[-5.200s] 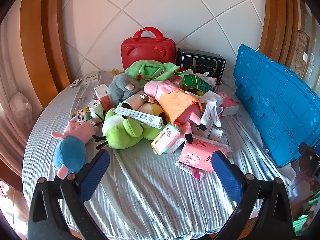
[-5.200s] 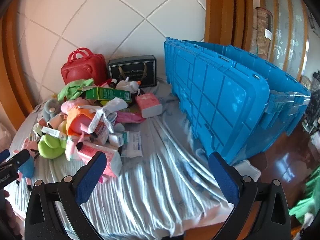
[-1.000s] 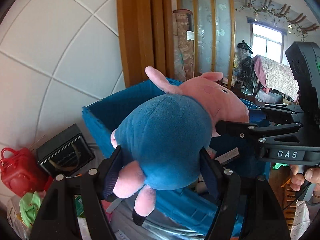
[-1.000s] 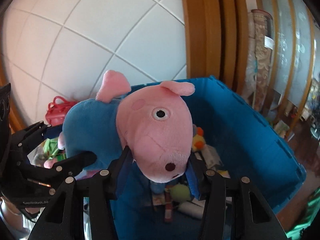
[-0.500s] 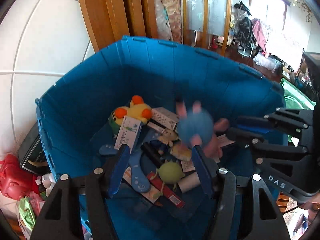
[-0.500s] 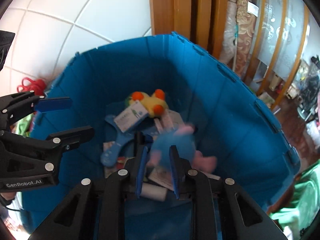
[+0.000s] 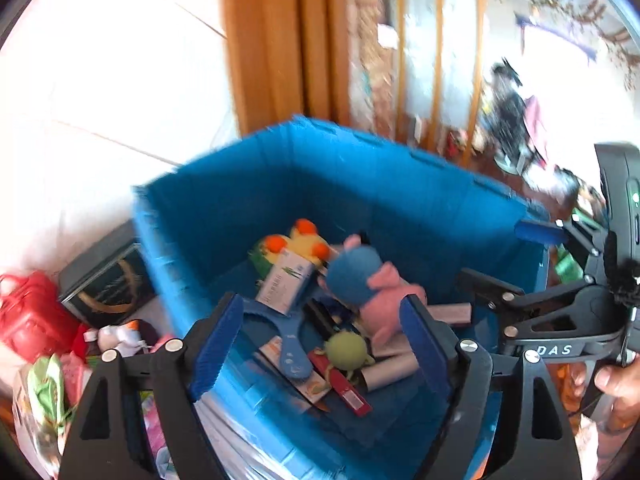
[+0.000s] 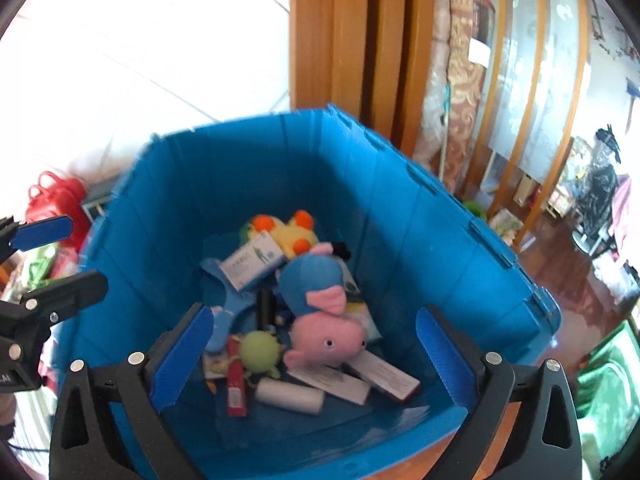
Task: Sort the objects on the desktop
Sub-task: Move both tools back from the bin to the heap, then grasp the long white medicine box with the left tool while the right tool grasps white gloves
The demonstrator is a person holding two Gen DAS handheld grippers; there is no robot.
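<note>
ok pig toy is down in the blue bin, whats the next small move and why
Probably draw both grippers back from the blue bin toward the pile beside it. The pig plush lies on the boxes inside, free of both. The left gripper and right gripper are opening with nothing between the jaws, and toys remain outside.

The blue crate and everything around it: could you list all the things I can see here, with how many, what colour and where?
blue crate: one, blue, open, below both grippers
pig plush: one, pink with blue body, lying in the crate
duck plush: one, yellow and orange, at the crate's far end
green toy: one, green, round, beside the pig plush
white box: one, white, leaning by the duck plush
white roll: one, white, on the crate floor
red case: one, red, outside the crate
black box: one, black, beside the red case
left gripper: black with blue pads, jaws opening, nothing between them
right gripper: the same colours, jaws opening, nothing between them
hand: one, gripping the right gripper's handle
</note>
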